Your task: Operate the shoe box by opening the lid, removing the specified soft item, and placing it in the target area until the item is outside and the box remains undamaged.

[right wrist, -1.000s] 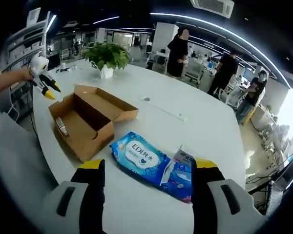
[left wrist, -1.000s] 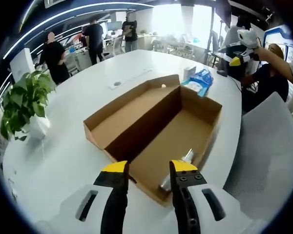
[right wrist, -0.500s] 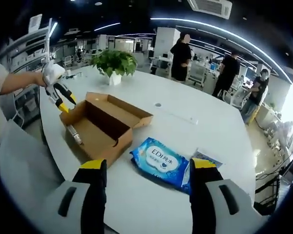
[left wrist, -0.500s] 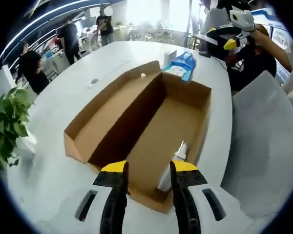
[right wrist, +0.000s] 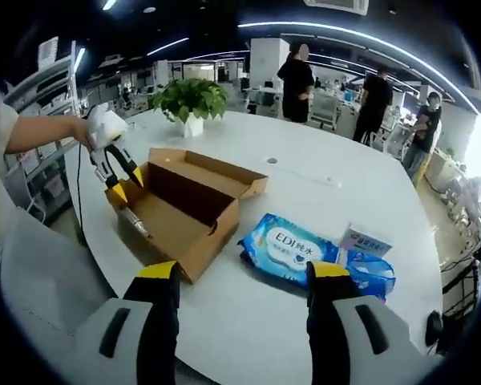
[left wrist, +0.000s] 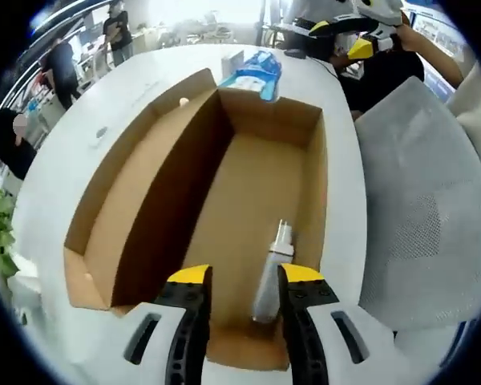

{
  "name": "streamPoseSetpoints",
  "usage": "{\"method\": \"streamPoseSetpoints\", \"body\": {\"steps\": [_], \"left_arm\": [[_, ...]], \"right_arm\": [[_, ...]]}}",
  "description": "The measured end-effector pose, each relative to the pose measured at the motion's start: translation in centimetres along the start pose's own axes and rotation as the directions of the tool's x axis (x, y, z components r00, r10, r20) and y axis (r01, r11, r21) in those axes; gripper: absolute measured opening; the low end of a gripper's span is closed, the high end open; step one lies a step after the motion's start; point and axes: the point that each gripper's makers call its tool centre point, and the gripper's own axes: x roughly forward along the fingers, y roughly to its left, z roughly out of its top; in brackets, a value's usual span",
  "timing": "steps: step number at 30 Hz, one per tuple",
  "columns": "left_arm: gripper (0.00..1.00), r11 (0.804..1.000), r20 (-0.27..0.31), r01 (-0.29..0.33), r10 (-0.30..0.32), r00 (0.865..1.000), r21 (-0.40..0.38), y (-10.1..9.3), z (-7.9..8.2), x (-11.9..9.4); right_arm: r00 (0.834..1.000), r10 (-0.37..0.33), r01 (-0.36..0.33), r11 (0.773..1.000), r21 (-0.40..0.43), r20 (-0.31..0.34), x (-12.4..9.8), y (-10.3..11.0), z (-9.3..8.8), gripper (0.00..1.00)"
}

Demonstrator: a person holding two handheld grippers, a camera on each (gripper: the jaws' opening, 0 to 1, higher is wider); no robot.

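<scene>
- Counter (right wrist: 321, 200): white, oval, carries all the task items. A potted plant (right wrist: 188, 98) stands at its far end, well apart from the work.
- Shoe box (left wrist: 248, 184): brown cardboard, lid (left wrist: 136, 192) already folded open and lying flat beside the tray. Judged light and easily dented; avoid pressing on the thin walls or dragging against them.
- Wipes pack (right wrist: 290, 249): blue soft pack on the counter just beyond the box's far end, with a smaller blue packet (right wrist: 367, 265) beside it.
- Item in the box (left wrist: 272, 273): 1 slim, pale tube-shaped object with a narrower neck, lying flat on the box floor close to the near end wall and the right side wall. Judged light, soft-bodied and possibly slick; what it is made of cannot be told.
- Recommended hold: across the wider body, not the neck, with light closing force to avoid squashing it.
- Left tool (left wrist: 244, 277): jaws set narrowly apart, holding nothing, positioned directly above the near end of the box with the item between the yellow tips.
- Right tool (right wrist: 236, 273): jaws wide apart, holding nothing, held back from the box and above the counter edge.
</scene>
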Motion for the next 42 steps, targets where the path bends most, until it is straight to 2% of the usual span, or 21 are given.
{"method": "streamPoseSetpoints", "body": {"steps": [5, 8, 12, 15, 22, 32, 42], "left_arm": [[0.35, 0.999, -0.027, 0.053, -0.053, 0.998, 0.004, -0.6, 0.1, 0.9], [0.36, 0.997, -0.063, 0.074, -0.071, 0.995, 0.032, -0.6, -0.3, 1.6], [0.41, 0.993, -0.085, 0.116, -0.113, 0.990, 0.031, -1.0, -0.4, 2.3], [0.41, 0.992, -0.111, 0.118, -0.112, 0.987, 0.049, -1.0, -0.6, 2.7], [0.40, 0.983, -0.140, 0.164, -0.151, 0.979, 0.084, -1.4, -0.8, 3.4], [0.42, 0.970, -0.167, 0.211, -0.190, 0.967, 0.117, -1.6, -1.3, 4.6], [0.46, 0.973, -0.140, 0.208, -0.193, 0.971, 0.103, -1.2, -1.1, 4.8]], "right_arm": [[1.000, 0.012, -0.012, 1.000, -0.001, -0.019, 0.1, 0.7, -0.7, 0.61], [0.999, 0.030, -0.030, 0.999, 0.011, -0.011, 0.1, 1.8, -0.7, 0.61], [0.998, 0.056, -0.056, 0.998, 0.014, -0.023, 0.4, 2.9, -1.2, 0.61], [0.998, 0.065, -0.065, 0.998, 0.009, -0.026, 0.4, 3.6, -1.3, 0.61], [0.997, 0.074, -0.073, 0.997, 0.017, -0.037, 0.2, 3.8, -1.8, 0.61], [0.999, 0.039, -0.037, 0.998, 0.055, -0.032, -0.6, 2.5, -2.5, 0.60], [0.999, 0.030, -0.027, 0.997, 0.073, -0.039, -0.8, 2.3, -3.0, 0.60]]}}
